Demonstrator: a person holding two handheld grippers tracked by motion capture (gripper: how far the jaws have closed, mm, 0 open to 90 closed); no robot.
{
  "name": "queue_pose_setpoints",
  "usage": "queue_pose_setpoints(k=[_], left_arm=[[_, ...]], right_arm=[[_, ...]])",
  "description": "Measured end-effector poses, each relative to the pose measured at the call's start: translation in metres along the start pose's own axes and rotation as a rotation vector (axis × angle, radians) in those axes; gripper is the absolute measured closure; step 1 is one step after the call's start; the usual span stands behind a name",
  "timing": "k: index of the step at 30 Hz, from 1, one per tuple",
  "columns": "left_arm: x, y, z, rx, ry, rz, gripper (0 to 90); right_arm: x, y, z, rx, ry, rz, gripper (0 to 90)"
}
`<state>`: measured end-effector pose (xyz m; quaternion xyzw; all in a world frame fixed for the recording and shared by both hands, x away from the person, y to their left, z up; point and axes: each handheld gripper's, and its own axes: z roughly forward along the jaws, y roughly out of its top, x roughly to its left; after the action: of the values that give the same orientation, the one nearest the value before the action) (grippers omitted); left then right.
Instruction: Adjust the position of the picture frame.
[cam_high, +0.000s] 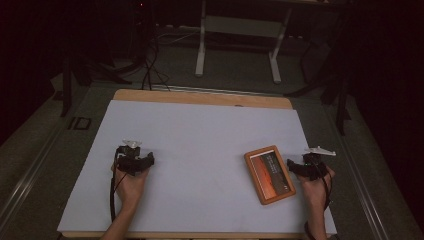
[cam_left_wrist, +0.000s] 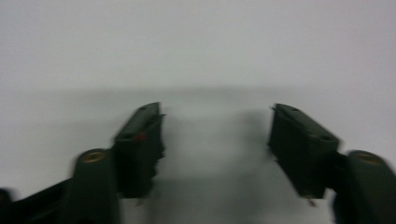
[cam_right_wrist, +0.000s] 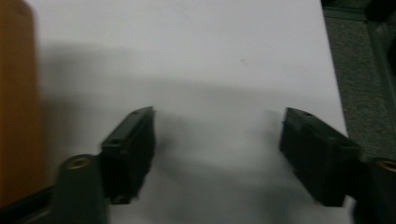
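The tablet lies flat on the white sheet, just left of the right gripper; that gripper's jaws gape wide and empty. The left gripper rests well apart on the sheet's left side, jaws wide, holding nothing.

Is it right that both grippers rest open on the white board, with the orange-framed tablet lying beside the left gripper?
Not quite. The orange-framed tablet lies beside the right gripper, not the left gripper, as the high view shows; the right gripper view also catches its orange edge at the left. The rest holds: both grippers rest open on the white board, nothing between their jaws.
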<state>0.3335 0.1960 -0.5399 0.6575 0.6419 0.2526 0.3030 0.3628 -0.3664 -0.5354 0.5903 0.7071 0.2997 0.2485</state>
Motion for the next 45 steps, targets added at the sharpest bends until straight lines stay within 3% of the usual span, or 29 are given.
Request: queue_pose_setpoints(k=[2,3,7,10,11,16,19,23,31,38,43,44,45], left_arm=[[-0.001,0.001,-0.003,-0.019,-0.066,-0.004,42.3],[-0.003,0.001,-0.005,-0.032,-0.104,0.014,43.7],[-0.013,0.0,-0.008,-0.023,-0.171,0.067,47.1],[-0.017,0.0,-0.009,-0.017,-0.195,0.083,47.9],[-0.022,0.0,-0.011,-0.016,-0.222,0.093,47.9],[-0.043,0.003,-0.015,-0.019,-0.281,0.134,48.6],[-0.055,0.004,-0.019,-0.027,-0.322,0.14,48.5],[-0.075,0.004,-0.022,-0.031,-0.396,0.119,47.2],[-0.139,0.003,-0.014,-0.013,-0.529,0.081,43.0],[-0.205,0.004,-0.004,0.029,-0.632,0.113,36.4],[-0.228,0.003,0.004,0.062,-0.72,0.088,35.0],[-0.234,0.003,0.006,0.084,-0.771,0.071,35.1],[-0.239,0.003,0.006,0.093,-0.791,0.073,35.1]], right_arm=[[0.001,0.001,-0.002,-0.01,0.013,-0.001,31.2],[0.003,0.002,-0.005,-0.023,0.023,-0.005,33.3],[0.007,0.009,-0.017,-0.076,0.077,-0.013,38.0],[0.009,0.01,-0.021,-0.09,0.105,-0.012,39.8],[0.01,0.011,-0.022,-0.097,0.119,-0.013,40.6],[0.013,0.016,-0.025,-0.115,0.214,-0.019,41.7],[0.014,0.017,-0.027,-0.124,0.271,0.001,41.3],[0.017,0.017,-0.028,-0.115,0.315,-0.005,39.6],[0.028,0.019,-0.021,-0.066,0.381,-0.057,31.5],[0.033,0.019,-0.016,-0.036,0.414,-0.07,28.8],[0.034,0.018,-0.013,-0.007,0.455,-0.066,27.0],[0.034,0.018,-0.012,-0.003,0.464,-0.067,26.3],[0.035,0.018,-0.011,0.001,0.481,-0.068,25.7]])
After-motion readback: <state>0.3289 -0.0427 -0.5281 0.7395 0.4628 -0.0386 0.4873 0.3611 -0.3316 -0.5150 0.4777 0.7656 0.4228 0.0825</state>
